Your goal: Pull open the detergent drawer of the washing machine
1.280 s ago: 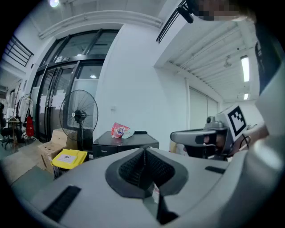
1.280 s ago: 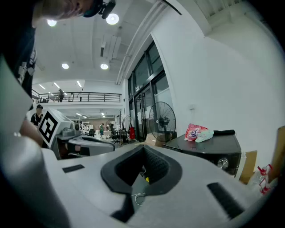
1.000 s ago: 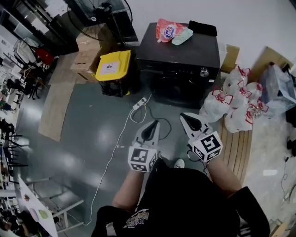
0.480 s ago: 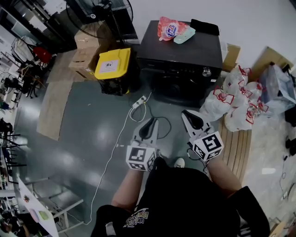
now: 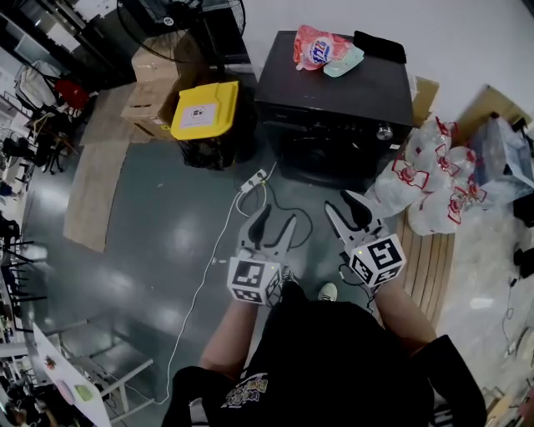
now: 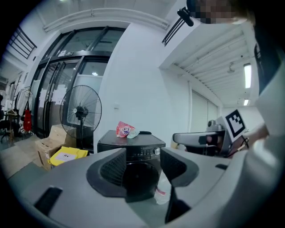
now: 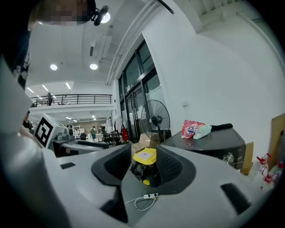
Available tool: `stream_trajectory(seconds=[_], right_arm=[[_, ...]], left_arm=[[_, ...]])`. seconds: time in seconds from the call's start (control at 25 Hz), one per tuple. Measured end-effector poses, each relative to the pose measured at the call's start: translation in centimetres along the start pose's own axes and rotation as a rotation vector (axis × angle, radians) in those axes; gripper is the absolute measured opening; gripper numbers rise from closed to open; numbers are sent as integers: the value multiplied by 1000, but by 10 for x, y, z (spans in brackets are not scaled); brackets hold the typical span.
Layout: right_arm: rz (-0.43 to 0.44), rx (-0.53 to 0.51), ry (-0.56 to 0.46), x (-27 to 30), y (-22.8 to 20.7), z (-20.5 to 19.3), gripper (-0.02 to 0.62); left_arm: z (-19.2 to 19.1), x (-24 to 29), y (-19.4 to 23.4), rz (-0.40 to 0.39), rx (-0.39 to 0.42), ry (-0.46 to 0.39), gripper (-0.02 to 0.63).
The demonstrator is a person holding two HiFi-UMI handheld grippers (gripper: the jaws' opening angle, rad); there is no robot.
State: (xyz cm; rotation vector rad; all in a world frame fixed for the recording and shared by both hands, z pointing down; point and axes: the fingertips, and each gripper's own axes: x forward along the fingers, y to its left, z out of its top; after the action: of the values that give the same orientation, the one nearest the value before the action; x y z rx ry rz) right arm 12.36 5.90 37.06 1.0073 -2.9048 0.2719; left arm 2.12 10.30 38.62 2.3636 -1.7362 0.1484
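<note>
Fingers (image 6: 109, 171) of left gripper (image 5: 275, 220) and right gripper (image 5: 348, 206) have just been opened and are held apart, nothing gripped. A power strip (image 5: 253, 180) is seen on the floor ahead. Washing machine (image 5: 334, 108) is well apart beyond, drawer closed. It is flanked by a yellow-lidded bin (image 5: 204, 113) and white bags (image 5: 425, 179), with a red pouch (image 5: 317, 48) on top.

Washing machine (image 5: 334, 92): detergent drawer on dark front panel too small to discern. Standing fan (image 5: 188, 15): cropped by head view's top edge.
</note>
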Motion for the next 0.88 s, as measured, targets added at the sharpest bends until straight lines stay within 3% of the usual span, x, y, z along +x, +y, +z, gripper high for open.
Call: stream_trajectory(seconds=[0.36,0.88], right_arm=[[-35,23,18,56,6,-5,209],[-87,55,21,150,23,-13,225]], left_arm=[[-2,13,56,-32,-6,23,259],[0,29,154,-84,14,31,267]])
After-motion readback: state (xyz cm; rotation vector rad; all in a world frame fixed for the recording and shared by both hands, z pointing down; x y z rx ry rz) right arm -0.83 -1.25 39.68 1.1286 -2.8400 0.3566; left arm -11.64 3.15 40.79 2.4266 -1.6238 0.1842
